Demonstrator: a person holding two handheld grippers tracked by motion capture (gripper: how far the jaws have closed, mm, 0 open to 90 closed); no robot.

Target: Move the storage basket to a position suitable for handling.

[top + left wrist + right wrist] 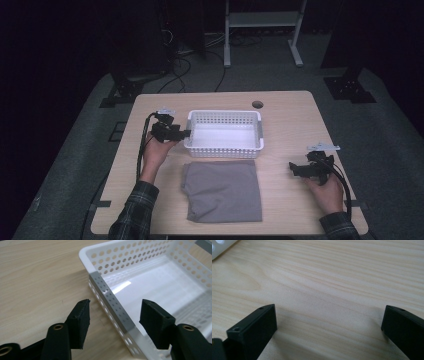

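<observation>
A white perforated plastic basket (223, 148) stands on the light wooden table (290, 115), at its middle back. My left gripper (186, 133) is at the basket's left end. In the left gripper view my left gripper (116, 306) straddles the grey-banded rim of the basket (140, 255), one jaw outside the wall and one inside, with a gap on both sides. A folded grey cloth (222, 191) lies flat in front of the basket. My right gripper (292, 169) rests low near the table's right front, wide open over bare wood (324, 277), nothing between its jaws.
A round cable hole (257, 104) is in the table top behind the basket. The basket's corner (219, 246) peeks into the right gripper view at top left. Cables and stand legs (227, 55) are on the floor beyond the table.
</observation>
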